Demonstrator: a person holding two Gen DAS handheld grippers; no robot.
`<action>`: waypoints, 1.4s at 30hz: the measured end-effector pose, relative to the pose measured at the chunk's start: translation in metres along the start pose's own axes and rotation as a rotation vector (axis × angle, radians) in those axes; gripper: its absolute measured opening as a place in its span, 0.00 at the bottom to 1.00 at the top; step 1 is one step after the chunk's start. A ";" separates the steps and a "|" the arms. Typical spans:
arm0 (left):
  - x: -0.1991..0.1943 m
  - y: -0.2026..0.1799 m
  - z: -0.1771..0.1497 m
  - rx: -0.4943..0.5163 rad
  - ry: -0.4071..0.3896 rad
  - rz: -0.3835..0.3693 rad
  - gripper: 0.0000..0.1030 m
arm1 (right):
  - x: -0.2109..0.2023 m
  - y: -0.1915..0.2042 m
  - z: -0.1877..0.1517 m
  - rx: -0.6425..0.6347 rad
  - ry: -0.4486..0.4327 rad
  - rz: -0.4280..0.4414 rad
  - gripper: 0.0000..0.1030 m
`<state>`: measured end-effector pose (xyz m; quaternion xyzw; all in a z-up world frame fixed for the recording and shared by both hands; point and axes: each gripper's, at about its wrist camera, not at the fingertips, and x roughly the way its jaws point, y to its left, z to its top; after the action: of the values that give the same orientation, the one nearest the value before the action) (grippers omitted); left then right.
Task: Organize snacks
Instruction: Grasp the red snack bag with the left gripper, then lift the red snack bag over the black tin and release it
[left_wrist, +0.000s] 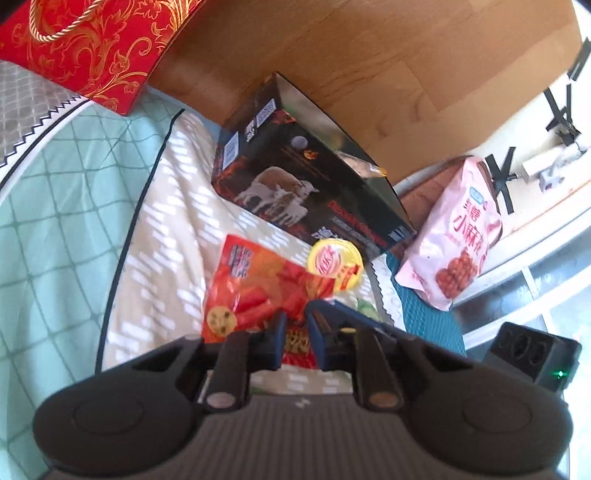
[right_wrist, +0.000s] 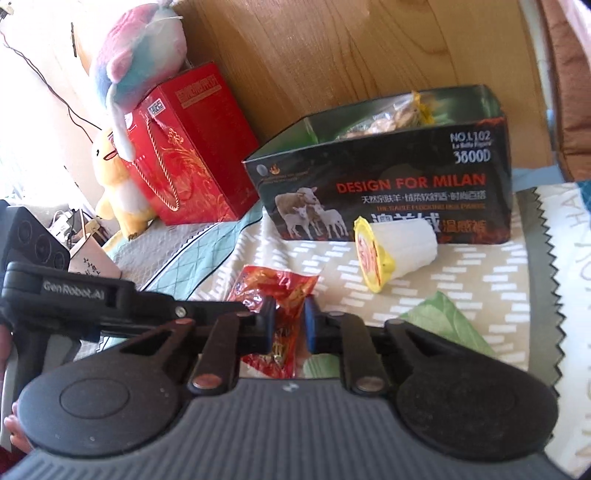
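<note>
A red snack packet (left_wrist: 255, 291) lies on the patterned bedcover. Both grippers close on it: my left gripper (left_wrist: 295, 325) pinches its near edge, and my right gripper (right_wrist: 288, 321) pinches the same red snack packet (right_wrist: 277, 288) from the other side. A white cup with a yellow lid (left_wrist: 334, 264) lies on its side beyond it, also in the right wrist view (right_wrist: 391, 251). Behind stands an open black box (left_wrist: 314, 184) printed with sheep; the right wrist view shows this black box (right_wrist: 388, 195) holding wrapped snacks (right_wrist: 391, 114).
A pink snack bag (left_wrist: 454, 236) leans at the right. A red gift bag (right_wrist: 192, 147) and plush toys (right_wrist: 136, 74) stand left of the box. A green packet (right_wrist: 447, 321) lies near my right gripper. A wooden headboard (left_wrist: 351, 66) backs the bed.
</note>
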<state>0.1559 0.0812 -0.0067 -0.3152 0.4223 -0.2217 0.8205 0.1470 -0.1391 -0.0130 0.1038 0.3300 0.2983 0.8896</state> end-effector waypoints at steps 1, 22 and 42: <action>-0.005 -0.001 -0.002 0.006 -0.004 -0.004 0.14 | -0.007 0.001 -0.002 0.000 -0.017 0.004 0.13; 0.030 -0.058 -0.030 0.434 0.028 0.015 0.75 | -0.107 -0.049 -0.068 0.278 -0.102 0.040 0.03; 0.027 -0.120 0.061 0.445 -0.166 0.112 0.39 | -0.068 -0.040 0.065 -0.024 -0.279 -0.006 0.03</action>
<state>0.2093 0.0001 0.0902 -0.1200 0.3110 -0.2366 0.9126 0.1671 -0.2110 0.0570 0.1328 0.2000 0.2823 0.9288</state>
